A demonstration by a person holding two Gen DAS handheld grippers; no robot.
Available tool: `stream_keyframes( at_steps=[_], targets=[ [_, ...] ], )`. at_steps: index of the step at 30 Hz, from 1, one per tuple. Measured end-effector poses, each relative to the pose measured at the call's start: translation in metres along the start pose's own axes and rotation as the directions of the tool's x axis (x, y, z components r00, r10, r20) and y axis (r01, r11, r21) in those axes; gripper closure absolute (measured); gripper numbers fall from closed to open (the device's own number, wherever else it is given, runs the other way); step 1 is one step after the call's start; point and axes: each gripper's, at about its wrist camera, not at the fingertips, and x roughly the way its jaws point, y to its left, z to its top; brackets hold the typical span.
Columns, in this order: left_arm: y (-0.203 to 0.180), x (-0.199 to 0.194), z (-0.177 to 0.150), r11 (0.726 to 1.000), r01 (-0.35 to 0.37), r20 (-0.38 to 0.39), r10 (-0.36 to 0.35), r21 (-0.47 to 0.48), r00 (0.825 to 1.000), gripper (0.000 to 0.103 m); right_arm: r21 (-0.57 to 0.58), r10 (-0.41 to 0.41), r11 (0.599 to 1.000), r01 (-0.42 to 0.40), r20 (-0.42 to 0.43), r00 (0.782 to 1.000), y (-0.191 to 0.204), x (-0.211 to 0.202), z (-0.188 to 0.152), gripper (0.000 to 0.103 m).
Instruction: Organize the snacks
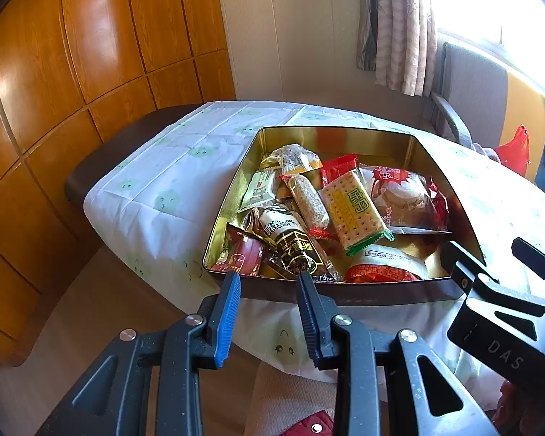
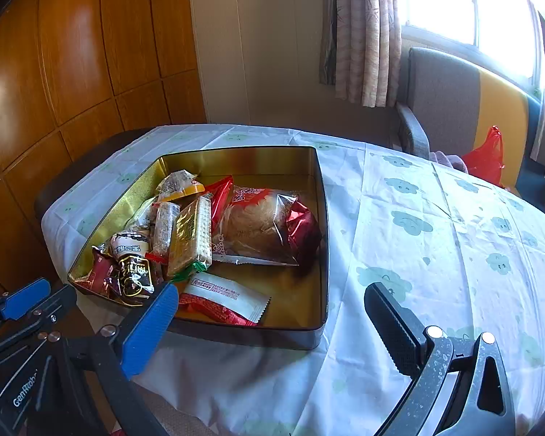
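A gold-lined tin box [image 1: 232, 196] [image 2: 319, 239] sits on the clothed table and holds several wrapped snacks. Among them are a yellow cracker pack [image 1: 356, 209] [image 2: 192, 234], a large red-and-clear bun bag [image 1: 407, 196] [image 2: 265, 223], a black-and-gold bar [image 1: 290, 243] [image 2: 134, 269] and a white-and-red packet [image 1: 385, 267] [image 2: 221, 299]. My left gripper [image 1: 269, 278] is open and empty just before the box's near rim. My right gripper [image 2: 272, 301] is wide open and empty, hovering over the box's near right corner; it also shows in the left wrist view [image 1: 497, 254].
The white tablecloth with green cloud faces [image 2: 436, 239] covers the table to the right of the box. A wooden panelled wall [image 1: 72, 72] stands on the left. A grey and yellow chair [image 2: 447, 109] with a red plastic bag [image 2: 487, 156] stands beyond the table by the curtained window.
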Motion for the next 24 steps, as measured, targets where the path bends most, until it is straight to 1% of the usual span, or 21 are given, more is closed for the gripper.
stream_keyframes(
  at_steps=[6, 19, 24],
  targets=[
    [0.0014, 0.0007, -0.0007, 1.0, 0.007, -0.011, -0.007, -0.011, 1.0, 0.071, 0.005, -0.002, 1.0, 0.002, 0.006, 1.0, -0.0014, -0.0006, 0.0005, 0.0],
    [-0.0019, -0.0021, -0.0011, 1.0, 0.018, 0.002, -0.018, -0.003, 1.0, 0.071, 0.011, -0.003, 1.0, 0.003, 0.006, 1.0, -0.0039, 0.0008, 0.0014, 0.0],
    [-0.0019, -0.004, -0.0022, 1.0, -0.014, 0.025, 0.014, -0.001, 1.0, 0.071, 0.015, -0.002, 1.0, 0.002, 0.005, 1.0, -0.0048, 0.0007, 0.0011, 0.0]
  ],
)
